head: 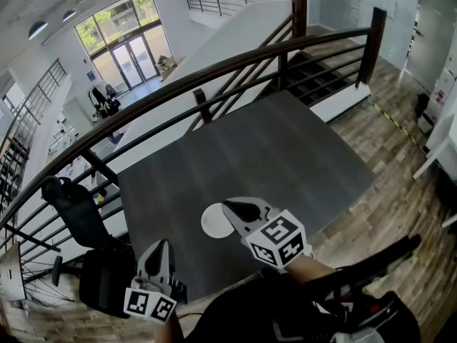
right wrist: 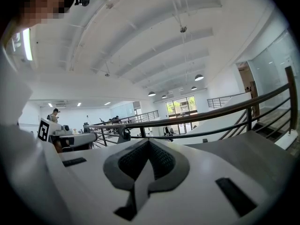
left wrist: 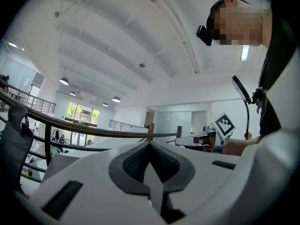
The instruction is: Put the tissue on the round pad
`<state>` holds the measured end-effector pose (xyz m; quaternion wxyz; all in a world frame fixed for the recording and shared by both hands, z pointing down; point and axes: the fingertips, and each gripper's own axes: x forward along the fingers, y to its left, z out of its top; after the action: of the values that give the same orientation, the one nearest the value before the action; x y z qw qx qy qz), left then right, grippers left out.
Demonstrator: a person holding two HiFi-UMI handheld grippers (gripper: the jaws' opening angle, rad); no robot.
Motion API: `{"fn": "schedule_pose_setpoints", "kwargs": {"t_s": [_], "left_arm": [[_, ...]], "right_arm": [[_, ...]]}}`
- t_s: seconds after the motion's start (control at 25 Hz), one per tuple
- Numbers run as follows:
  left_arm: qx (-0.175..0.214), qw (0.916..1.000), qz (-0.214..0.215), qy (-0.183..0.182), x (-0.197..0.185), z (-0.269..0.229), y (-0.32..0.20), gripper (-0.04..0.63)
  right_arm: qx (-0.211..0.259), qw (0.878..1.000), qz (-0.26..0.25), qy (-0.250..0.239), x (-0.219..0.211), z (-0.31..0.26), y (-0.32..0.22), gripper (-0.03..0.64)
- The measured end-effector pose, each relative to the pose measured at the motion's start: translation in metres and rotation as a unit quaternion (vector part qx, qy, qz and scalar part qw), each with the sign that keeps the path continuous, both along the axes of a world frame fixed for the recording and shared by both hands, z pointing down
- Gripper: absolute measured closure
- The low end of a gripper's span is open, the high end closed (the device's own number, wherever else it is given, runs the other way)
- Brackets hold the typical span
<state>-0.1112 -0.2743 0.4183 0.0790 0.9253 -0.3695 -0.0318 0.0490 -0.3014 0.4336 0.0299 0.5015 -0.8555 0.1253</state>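
left gripper [head: 163,246]: fingers clenched, empty | right gripper [head: 228,206]: fingers clenched, empty, near round pad [head: 212,224] | risk: no tissue in sight, so reaching blind could knock the pad

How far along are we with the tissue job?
Nothing looks done: the round pad looks bare on the table, and no tissue shows in any view. In hand: nothing; left gripper and right gripper are shut, empty. Left: find, grasp and place the tissue.

The scene is brightly and evenly lit by daylight from the tall windows [head: 118,23] and by ceiling lamps [right wrist: 198,77]. Strong fisheye bending is seen at all edges; little shadow is cast.
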Motion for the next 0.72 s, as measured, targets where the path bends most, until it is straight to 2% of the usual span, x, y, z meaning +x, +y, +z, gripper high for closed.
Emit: {"fn": "schedule_pose_setpoints", "kwargs": {"t_s": [0.72], "left_arm": [[0.002,1.0000,0.000,-0.005,0.0051,-0.0028,0.0044,0.592]], "right_arm": [[0.002,1.000,-0.007,-0.003,0.0023,-0.0005,0.0049,0.617]]}}
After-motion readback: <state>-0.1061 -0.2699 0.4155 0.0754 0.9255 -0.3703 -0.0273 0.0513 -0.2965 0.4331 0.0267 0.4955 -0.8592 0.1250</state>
